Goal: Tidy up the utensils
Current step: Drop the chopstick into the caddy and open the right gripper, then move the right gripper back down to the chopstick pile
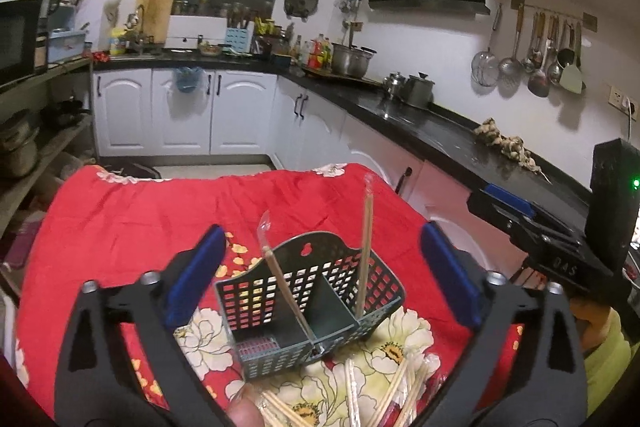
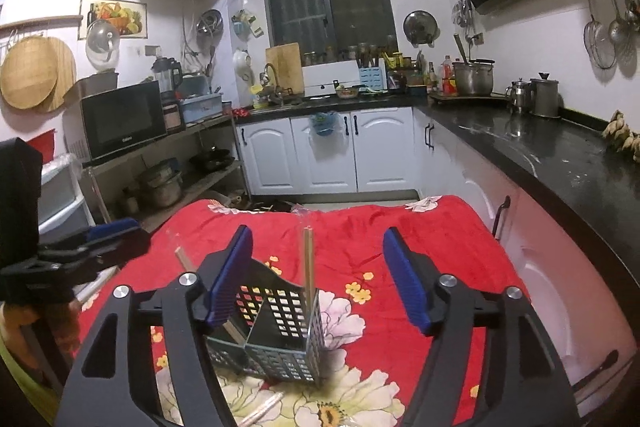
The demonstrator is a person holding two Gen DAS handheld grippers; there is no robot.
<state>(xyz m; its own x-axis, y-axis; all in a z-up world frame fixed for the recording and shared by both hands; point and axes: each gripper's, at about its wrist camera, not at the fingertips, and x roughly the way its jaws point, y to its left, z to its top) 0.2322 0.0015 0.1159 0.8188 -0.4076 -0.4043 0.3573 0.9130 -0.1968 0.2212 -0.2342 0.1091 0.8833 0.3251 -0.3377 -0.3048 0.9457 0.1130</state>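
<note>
A grey-green perforated utensil basket (image 1: 308, 307) with two compartments stands on the red flowered cloth (image 1: 120, 227). One wrapped pair of chopsticks (image 1: 366, 251) stands upright in its right compartment, and another pair (image 1: 286, 295) leans along the divider. Several more wrapped chopsticks (image 1: 392, 391) lie on the cloth in front of the basket. My left gripper (image 1: 320, 283) is open wide, its blue pads either side of the basket and apart from it. My right gripper (image 2: 316, 279) is open too, above the basket (image 2: 276, 335), with the upright chopsticks (image 2: 308, 267) between the pads and untouched.
The other gripper shows at the right edge (image 1: 560, 239) of the left wrist view and at the left edge (image 2: 72, 255) of the right wrist view. A black counter (image 2: 560, 155) runs along the right. Shelves with a microwave (image 2: 120, 119) stand at the left.
</note>
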